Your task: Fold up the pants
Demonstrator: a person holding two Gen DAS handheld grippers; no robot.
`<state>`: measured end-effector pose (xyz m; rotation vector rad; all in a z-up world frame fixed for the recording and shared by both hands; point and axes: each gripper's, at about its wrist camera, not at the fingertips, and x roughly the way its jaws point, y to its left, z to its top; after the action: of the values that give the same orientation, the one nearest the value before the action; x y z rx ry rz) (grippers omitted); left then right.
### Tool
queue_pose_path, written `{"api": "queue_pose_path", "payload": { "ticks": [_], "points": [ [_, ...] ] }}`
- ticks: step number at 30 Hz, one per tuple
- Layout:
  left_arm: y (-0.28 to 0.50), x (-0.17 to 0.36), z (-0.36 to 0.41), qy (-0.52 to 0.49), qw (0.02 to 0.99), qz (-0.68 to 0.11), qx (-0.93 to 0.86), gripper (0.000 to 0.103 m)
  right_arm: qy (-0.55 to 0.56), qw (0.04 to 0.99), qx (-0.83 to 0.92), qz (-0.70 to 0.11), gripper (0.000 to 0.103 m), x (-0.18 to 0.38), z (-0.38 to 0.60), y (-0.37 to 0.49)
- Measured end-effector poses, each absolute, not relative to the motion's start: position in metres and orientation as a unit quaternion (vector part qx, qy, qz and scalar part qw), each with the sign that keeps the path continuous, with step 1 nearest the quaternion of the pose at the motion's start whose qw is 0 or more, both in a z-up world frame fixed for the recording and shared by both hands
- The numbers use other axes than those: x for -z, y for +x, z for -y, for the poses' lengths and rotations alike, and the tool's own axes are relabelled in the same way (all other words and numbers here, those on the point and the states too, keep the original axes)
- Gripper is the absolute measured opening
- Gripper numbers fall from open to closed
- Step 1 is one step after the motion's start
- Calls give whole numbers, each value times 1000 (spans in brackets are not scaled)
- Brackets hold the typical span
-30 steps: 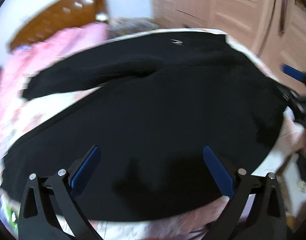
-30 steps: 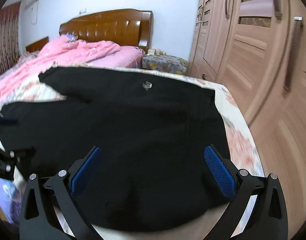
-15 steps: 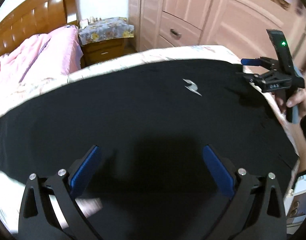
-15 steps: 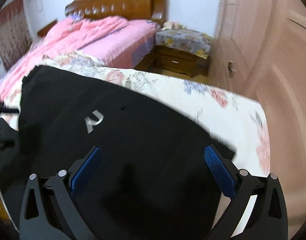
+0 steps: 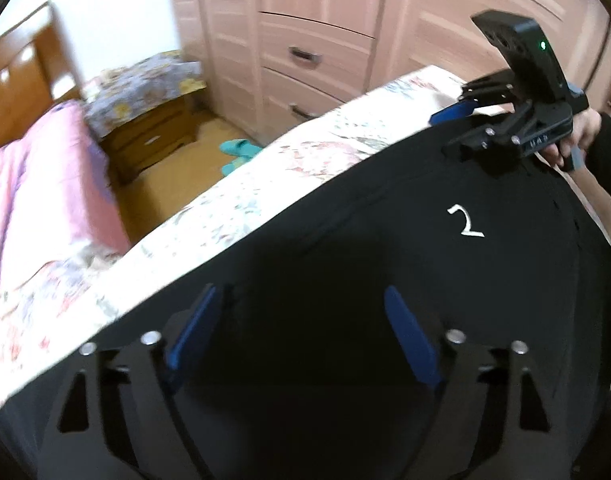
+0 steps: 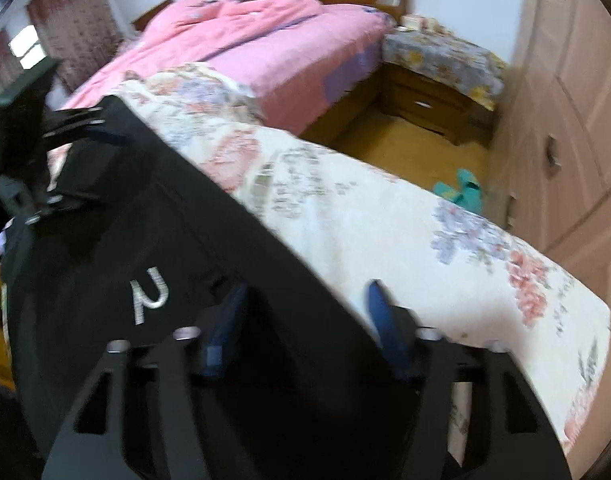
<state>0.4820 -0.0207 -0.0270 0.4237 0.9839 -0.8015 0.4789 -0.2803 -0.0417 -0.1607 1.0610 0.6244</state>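
Observation:
Black pants with a small white logo lie spread on a floral bedsheet. My left gripper is open, low over the pants near their far edge. My right gripper is open but narrower, its fingers either side of the pants' edge by the logo. The right gripper also shows in the left wrist view at the pants' top corner. The left gripper shows in the right wrist view at the far left corner. Both views are blurred.
A pink quilt covers the bed behind. A nightstand with floral cloth stands beside it. Wardrobe drawers line the right wall. Teal slippers lie on the wooden floor between bed and wardrobe.
Both grippers have moved forward to the pants' far edge and swung toward the wardrobe side. Both jaws have narrowed, the right more than the left.

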Motion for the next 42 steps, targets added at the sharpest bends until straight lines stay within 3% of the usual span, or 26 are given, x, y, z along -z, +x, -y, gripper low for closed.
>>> {"api": "queue_pose_path", "payload": {
  "ticks": [4, 12, 18, 19, 20, 21, 23, 35, 42],
  "points": [
    [493, 28, 32, 213, 773, -444, 400, 76, -131, 833, -276, -461, 10, 30, 269, 455],
    [512, 15, 36, 222, 755, -431, 442, 78, -190, 878, -265, -351, 9, -25, 248, 375],
    [506, 14, 29, 225, 714, -458, 480, 78, -215, 881, -274, -320, 8, -40, 231, 330],
    [503, 14, 27, 226, 712, -460, 480, 73, -216, 883, -271, -318, 8, -42, 229, 325],
    [497, 12, 25, 231, 714, -458, 476, 48, -215, 884, -269, -317, 8, -42, 228, 324],
    [492, 10, 23, 238, 719, -453, 470, 32, -211, 886, -265, -317, 8, -41, 230, 322],
    [475, 1, 19, 258, 734, -433, 455, 23, -211, 889, -252, -317, 8, -42, 231, 316],
    [276, -109, -10, 395, 815, -264, 332, 11, -210, 921, -216, -248, 8, -96, 236, 225],
    [119, -84, -19, 420, 822, -234, 305, 9, -202, 916, -239, -250, 8, -73, 231, 131]
  ]
}}
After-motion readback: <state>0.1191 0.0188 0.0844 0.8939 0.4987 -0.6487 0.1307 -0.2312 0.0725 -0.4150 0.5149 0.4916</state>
